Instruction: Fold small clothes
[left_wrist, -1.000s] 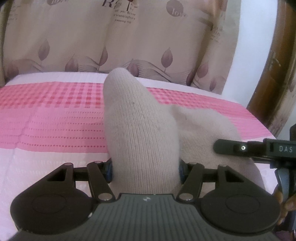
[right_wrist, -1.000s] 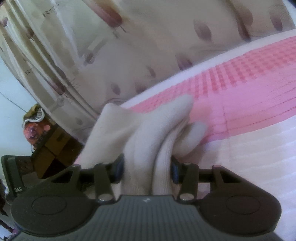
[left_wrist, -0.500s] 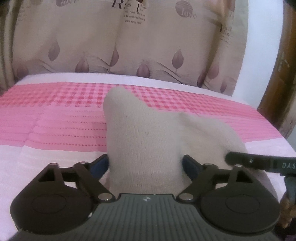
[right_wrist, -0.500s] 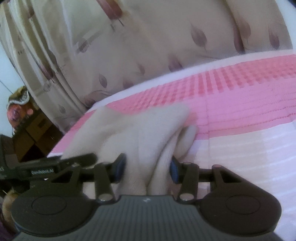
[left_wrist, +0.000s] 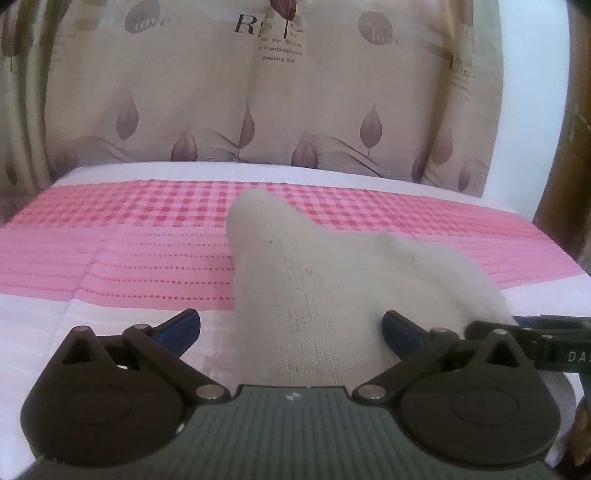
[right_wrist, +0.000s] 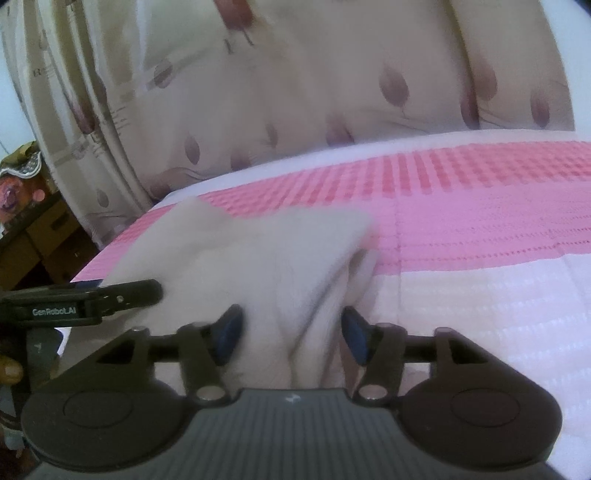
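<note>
A beige knit garment (left_wrist: 314, 280) lies on the pink and white bedspread (left_wrist: 110, 258). My left gripper (left_wrist: 291, 325) is open, its blue-padded jaws spread wide on either side of the cloth, no longer pinching it. My right gripper (right_wrist: 291, 328) still has a bunched fold of the same garment (right_wrist: 258, 254) between its blue pads, jaws partly apart and pressing the cloth. Each gripper shows at the edge of the other's view: the right one in the left wrist view (left_wrist: 535, 332), the left one in the right wrist view (right_wrist: 92, 299).
A beige leaf-print curtain (left_wrist: 277, 92) hangs behind the bed. A wooden door frame (left_wrist: 569, 147) stands at the right. Dark wooden furniture with clutter (right_wrist: 22, 206) sits off the bed's left side in the right wrist view.
My left gripper's jaws opened wide and let go of the garment, which dropped lower onto the bed. My right gripper lowered with its fold and its jaws widened slightly.
</note>
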